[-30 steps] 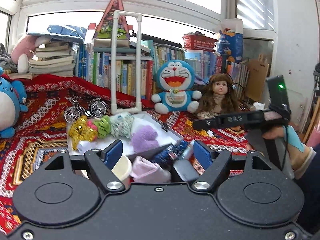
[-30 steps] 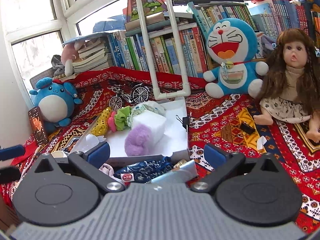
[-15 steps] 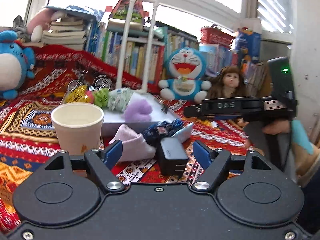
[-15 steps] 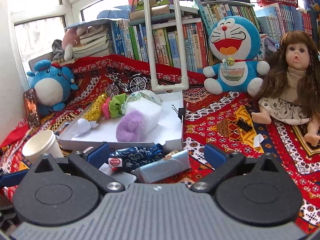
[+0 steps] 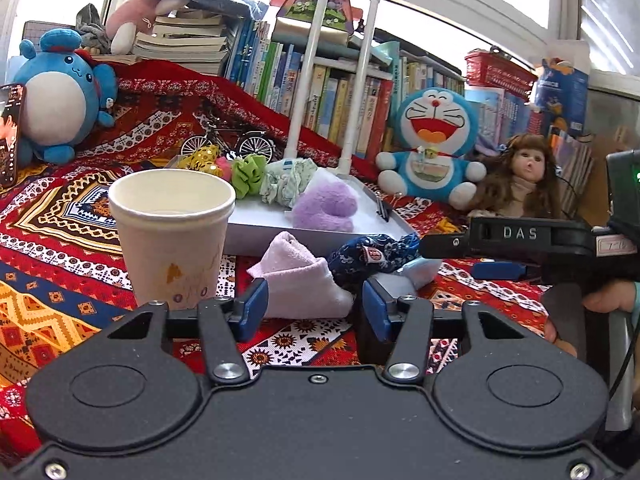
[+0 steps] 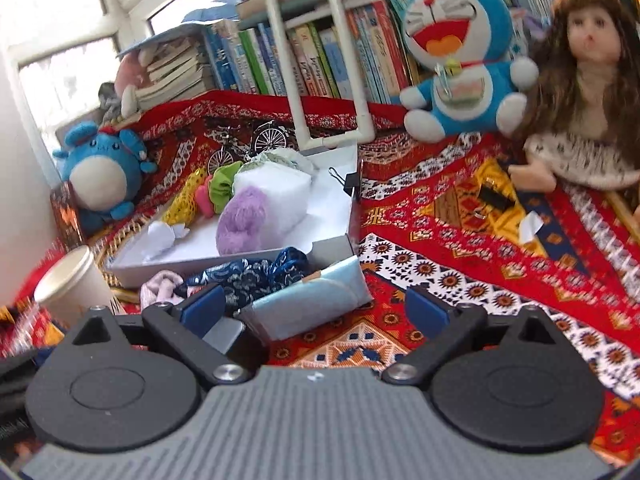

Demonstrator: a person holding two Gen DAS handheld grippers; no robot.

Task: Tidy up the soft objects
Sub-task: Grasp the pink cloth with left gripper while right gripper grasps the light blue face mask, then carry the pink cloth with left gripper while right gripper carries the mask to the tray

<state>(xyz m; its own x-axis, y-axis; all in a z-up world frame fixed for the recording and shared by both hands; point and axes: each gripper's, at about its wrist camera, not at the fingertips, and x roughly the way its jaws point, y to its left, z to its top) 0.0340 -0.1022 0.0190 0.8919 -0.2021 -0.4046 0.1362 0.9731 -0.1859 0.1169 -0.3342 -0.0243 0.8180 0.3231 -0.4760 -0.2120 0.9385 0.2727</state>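
Left claw [image 5: 312,310] closing, pink cloth [image 5: 304,280] between pads, ungripped; right claw [image 6: 316,310] wide, narrowing, empty.

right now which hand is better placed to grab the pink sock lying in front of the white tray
Left. The pink sock lies straight ahead between the left gripper's closing jaws. The right gripper faces the light blue pouch, with the sock off to its left.

Left gripper [image 5: 312,310] fingers closing, right gripper [image 6: 314,310] wide, fingers closing, both angled down
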